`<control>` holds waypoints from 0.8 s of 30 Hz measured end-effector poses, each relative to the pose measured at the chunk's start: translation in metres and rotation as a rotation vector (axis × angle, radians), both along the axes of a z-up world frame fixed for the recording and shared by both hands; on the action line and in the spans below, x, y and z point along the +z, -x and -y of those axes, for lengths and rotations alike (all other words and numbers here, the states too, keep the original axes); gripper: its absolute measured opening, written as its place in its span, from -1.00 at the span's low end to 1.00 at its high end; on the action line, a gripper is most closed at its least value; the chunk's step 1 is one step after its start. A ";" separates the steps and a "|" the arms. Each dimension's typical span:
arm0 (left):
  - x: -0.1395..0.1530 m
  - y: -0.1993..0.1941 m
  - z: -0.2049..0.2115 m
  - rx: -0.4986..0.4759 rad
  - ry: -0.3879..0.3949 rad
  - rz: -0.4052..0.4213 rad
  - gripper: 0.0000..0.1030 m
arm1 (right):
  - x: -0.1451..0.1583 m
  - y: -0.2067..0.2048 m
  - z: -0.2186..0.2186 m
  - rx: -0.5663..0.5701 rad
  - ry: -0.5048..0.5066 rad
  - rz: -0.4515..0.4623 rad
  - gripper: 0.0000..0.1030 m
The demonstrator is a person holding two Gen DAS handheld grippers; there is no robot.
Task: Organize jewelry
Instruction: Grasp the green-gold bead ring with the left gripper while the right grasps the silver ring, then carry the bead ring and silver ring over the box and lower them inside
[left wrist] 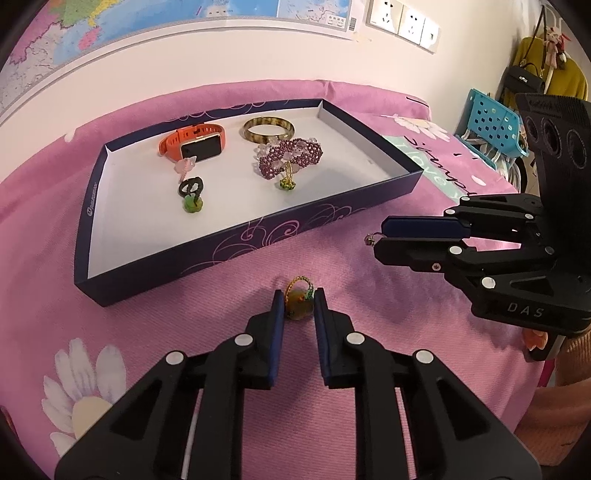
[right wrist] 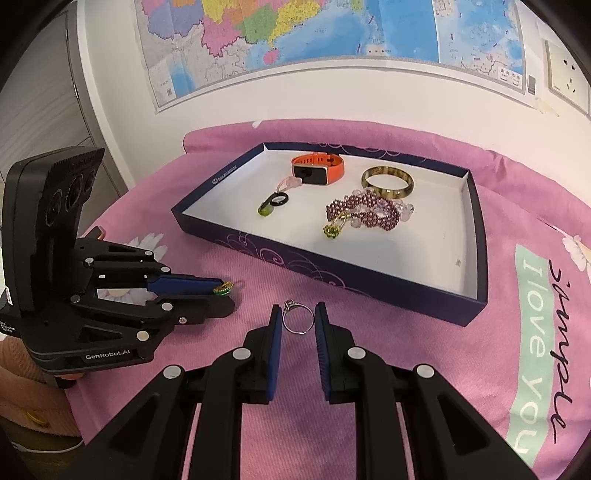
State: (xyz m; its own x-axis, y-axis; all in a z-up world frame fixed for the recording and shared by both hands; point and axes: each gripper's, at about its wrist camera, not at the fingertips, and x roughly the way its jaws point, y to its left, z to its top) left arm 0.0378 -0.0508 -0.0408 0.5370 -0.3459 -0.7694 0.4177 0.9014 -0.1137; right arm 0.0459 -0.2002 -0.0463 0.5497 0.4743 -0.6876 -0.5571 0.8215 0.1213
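Observation:
A shallow dark-blue tray [left wrist: 236, 240] [right wrist: 332, 273] lies on the pink cloth. It holds an orange smartwatch [left wrist: 195, 146] [right wrist: 318, 170], a brown bangle [left wrist: 269, 129] [right wrist: 387, 181], a purple beaded bracelet [left wrist: 290, 157] [right wrist: 364, 213] and small green and black rings [left wrist: 192, 194] [right wrist: 273, 205]. My left gripper [left wrist: 298, 304] [right wrist: 221, 295] is open, its fingers on either side of a green-and-gold beaded ring [left wrist: 298, 297] [right wrist: 223, 288] on the cloth. My right gripper [right wrist: 298, 321] [left wrist: 376, 238] is open around a silver ring [right wrist: 297, 319], whose top shows in the left wrist view [left wrist: 370, 240].
The pink flowered cloth [left wrist: 369, 369] [right wrist: 443, 369] covers the table. A wall with a map [right wrist: 295, 37] and sockets [left wrist: 406, 18] stands behind. A blue basket [left wrist: 491, 122] and hanging clothes are at the far right.

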 end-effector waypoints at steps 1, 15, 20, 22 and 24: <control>0.002 0.001 0.000 0.000 0.001 0.005 -0.68 | 0.001 0.000 0.000 0.000 -0.003 0.002 -0.69; 0.030 0.001 -0.009 0.033 0.027 0.076 -0.68 | 0.015 -0.007 -0.002 -0.001 -0.015 0.041 -0.69; 0.037 -0.005 -0.015 0.057 0.035 0.096 -0.68 | 0.020 -0.012 -0.004 -0.002 -0.015 0.059 -0.69; 0.039 -0.007 -0.018 0.067 0.039 0.102 -0.68 | 0.023 -0.014 -0.004 -0.004 -0.015 0.068 -0.69; 0.040 -0.010 -0.020 0.075 0.040 0.105 -0.68 | 0.025 -0.017 -0.003 -0.007 -0.015 0.072 -0.69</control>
State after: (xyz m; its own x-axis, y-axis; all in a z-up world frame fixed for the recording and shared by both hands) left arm 0.0475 -0.0307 -0.0004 0.6398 -0.3306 -0.6938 0.3605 0.9264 -0.1089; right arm 0.0632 -0.1969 -0.0213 0.6009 0.4803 -0.6389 -0.5594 0.8236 0.0930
